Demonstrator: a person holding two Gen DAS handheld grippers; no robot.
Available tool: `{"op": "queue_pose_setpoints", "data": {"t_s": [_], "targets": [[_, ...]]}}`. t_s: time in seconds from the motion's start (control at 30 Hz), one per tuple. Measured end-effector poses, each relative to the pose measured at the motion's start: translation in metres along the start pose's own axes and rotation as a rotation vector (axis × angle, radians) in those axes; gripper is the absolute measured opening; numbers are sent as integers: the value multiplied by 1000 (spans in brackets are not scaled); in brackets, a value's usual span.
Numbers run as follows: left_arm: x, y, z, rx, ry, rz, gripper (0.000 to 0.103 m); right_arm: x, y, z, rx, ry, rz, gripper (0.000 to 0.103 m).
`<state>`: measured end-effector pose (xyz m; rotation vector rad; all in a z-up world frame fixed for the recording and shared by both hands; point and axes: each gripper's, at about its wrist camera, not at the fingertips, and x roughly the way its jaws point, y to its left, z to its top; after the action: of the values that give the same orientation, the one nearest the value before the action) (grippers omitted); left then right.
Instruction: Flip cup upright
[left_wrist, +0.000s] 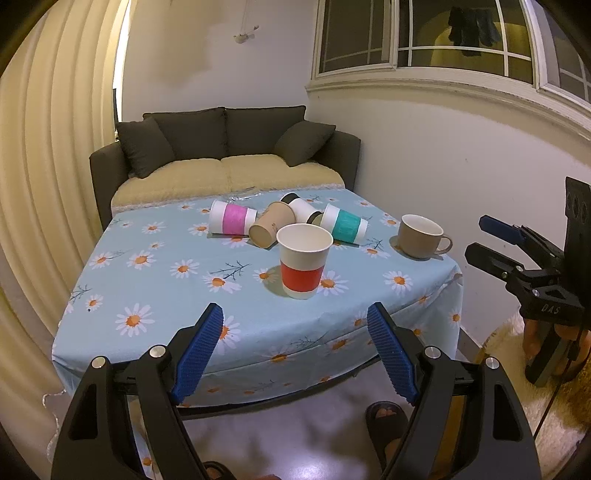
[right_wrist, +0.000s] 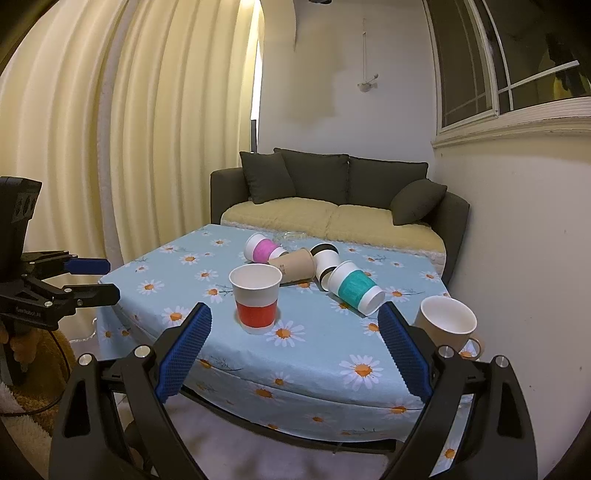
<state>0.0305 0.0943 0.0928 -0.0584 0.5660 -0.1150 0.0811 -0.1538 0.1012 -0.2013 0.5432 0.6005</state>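
A red-banded paper cup (left_wrist: 303, 266) (right_wrist: 255, 299) stands upright near the table's front. Behind it lie several cups on their sides: pink-banded (left_wrist: 232, 218) (right_wrist: 263, 249), brown (left_wrist: 271, 223) (right_wrist: 293, 263), black-and-white (left_wrist: 303, 209) (right_wrist: 325, 261) and teal-banded (left_wrist: 344, 223) (right_wrist: 355, 287). A beige mug (left_wrist: 421, 236) (right_wrist: 447, 325) stands upright at the right. My left gripper (left_wrist: 295, 321) (right_wrist: 96, 278) is open and empty before the table's front edge. My right gripper (right_wrist: 294, 321) (left_wrist: 484, 236) is open and empty, also short of the table.
The table wears a light blue daisy cloth (left_wrist: 155, 280) (right_wrist: 332, 354). A dark sofa (left_wrist: 229, 147) (right_wrist: 332, 184) stands behind it, curtains (right_wrist: 110, 147) at the left, a wall with a window (left_wrist: 443, 37) at the right. A sandalled foot (left_wrist: 388, 424) is on the floor.
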Motion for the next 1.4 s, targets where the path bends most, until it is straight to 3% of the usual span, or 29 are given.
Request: {"op": "queue_pose_setpoints", "data": {"t_s": [0.37,0.5,1.4], "targets": [[-2,1,0,-14,-16,15,79,-1,5,-1,-12,-3,-2,90],[-2,1,0,-14,-17,16,84,-2,5,-1,-13,-4,-3,91],[-1,2,-1,-18,-7,23,84,0,7,-2,-20,10,-8,92]]}}
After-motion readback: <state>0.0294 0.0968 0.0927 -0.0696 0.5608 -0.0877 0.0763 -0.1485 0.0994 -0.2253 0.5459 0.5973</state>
